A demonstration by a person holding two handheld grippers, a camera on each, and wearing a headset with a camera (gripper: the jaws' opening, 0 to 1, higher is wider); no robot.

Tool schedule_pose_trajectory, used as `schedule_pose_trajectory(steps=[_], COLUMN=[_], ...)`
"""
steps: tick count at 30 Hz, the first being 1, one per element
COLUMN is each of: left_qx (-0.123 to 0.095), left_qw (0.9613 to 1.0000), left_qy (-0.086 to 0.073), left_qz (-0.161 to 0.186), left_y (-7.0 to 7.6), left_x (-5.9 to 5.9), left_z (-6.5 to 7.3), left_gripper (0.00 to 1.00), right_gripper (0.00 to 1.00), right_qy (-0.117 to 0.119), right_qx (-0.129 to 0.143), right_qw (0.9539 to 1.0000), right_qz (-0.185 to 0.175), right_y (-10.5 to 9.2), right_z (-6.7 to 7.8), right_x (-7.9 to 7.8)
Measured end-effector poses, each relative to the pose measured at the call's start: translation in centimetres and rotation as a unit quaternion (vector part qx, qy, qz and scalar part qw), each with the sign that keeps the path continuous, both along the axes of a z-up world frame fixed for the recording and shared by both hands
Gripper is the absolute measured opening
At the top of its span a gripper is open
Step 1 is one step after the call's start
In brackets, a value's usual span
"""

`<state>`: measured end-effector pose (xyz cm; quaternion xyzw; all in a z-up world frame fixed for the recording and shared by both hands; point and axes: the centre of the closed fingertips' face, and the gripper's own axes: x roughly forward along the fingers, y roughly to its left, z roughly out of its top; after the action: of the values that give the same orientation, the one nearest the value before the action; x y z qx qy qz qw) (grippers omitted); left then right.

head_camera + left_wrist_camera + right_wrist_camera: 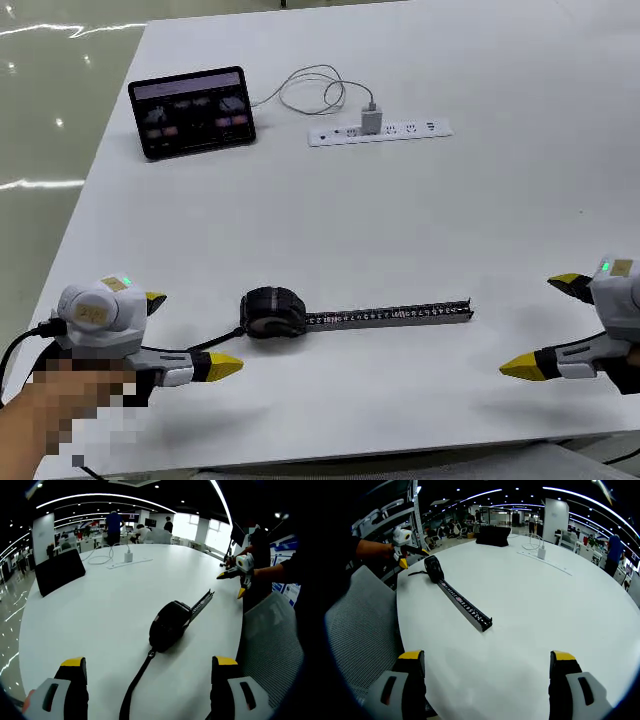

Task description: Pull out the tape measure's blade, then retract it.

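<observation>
1. The tape measure (273,312) lies on the white surface (420,230) between the two claws, its blade (390,316) drawn out flat.
2. The left claw (192,331) gapes empty near the case. The right claw (538,324) gapes empty, apart from the blade's tip.
3. One tape measure, two claws.

The white desk (400,230) carries a tape measure (272,312) with its blade (390,316) out, a tablet (192,111), a power strip (380,131) and a cable (310,92).

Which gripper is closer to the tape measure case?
The left gripper, open beside the case on its strap side. The right gripper, also open, sits beyond the far tip of the extended blade.
</observation>
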<state>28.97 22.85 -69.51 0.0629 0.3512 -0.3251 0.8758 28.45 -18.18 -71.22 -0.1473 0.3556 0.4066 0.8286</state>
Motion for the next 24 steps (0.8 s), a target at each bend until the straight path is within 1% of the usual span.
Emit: schedule_pose_trajectory(steps=[2, 4, 9, 11, 12, 13, 14, 15, 16, 17, 19, 24], left_qx=[-0.004, -0.004, -0.006, -0.006, -0.003, -0.008, -0.023, -0.020, -0.012, -0.010, -0.007, -0.002], left_qw=[1.0000, 0.9999, 0.9997, 0.9996, 0.9995, 0.9994, 0.9988, 0.9987, 0.9989, 0.9990, 0.9992, 0.9994], left_qy=[-0.002, -0.004, -0.008, -0.008, -0.012, -0.013, -0.021, -0.021, -0.021, -0.020, -0.021, -0.017], left_qz=[0.006, 0.010, 0.021, 0.025, 0.028, 0.030, 0.038, 0.041, 0.041, 0.039, 0.034, 0.030], left_y=[0.1, 0.1, 0.6, 0.9, 1.2, 1.2, 1.2, 1.5, 1.7, 1.8, 1.9, 2.2], left_x=[-0.4, -0.8, -1.4, -1.5, -1.6, -1.6, -1.4, -1.4, -1.5, -1.6, -1.8, -2.2], left_z=[0.2, 0.3, 0.2, 0.3, 0.4, 0.6, 1.2, 1.2, 1.2, 1.2, 1.3, 1.1], left_gripper=[1.00, 1.00, 1.00, 1.00, 1.00, 1.00, 1.00, 1.00, 1.00, 1.00, 1.00, 1.00], right_gripper=[1.00, 1.00, 1.00, 1.00, 1.00, 1.00, 1.00, 1.00, 1.00, 1.00, 1.00, 1.00], right_qy=[-0.003, -0.012, -0.023, -0.026, -0.025, -0.027, -0.027, -0.025, -0.024, -0.023, -0.021, -0.019], right_qx=[-0.001, -0.001, -0.002, -0.004, -0.005, -0.006, -0.007, -0.008, -0.010, -0.010, -0.009, -0.009], right_qw=[1.0000, 0.9999, 0.9997, 0.9995, 0.9995, 0.9994, 0.9994, 0.9995, 0.9994, 0.9994, 0.9993, 0.9992], right_qz=[-0.001, -0.001, -0.008, -0.015, -0.018, -0.019, -0.020, -0.020, -0.022, -0.024, -0.028, -0.033], right_y=[-0.4, -1.0, -2.6, -3.2, -3.6, -3.8, -4.1, -4.3, -4.6, -4.8, -5.2, -5.7], right_z=[0.2, 0.6, 1.5, 1.7, 1.6, 1.5, 1.5, 1.4, 1.4, 1.4, 1.5, 1.5], right_x=[-0.3, -0.5, -1.0, -1.2, -1.5, -1.7, -2.1, -2.3, -2.6, -2.9, -3.3, -4.2])
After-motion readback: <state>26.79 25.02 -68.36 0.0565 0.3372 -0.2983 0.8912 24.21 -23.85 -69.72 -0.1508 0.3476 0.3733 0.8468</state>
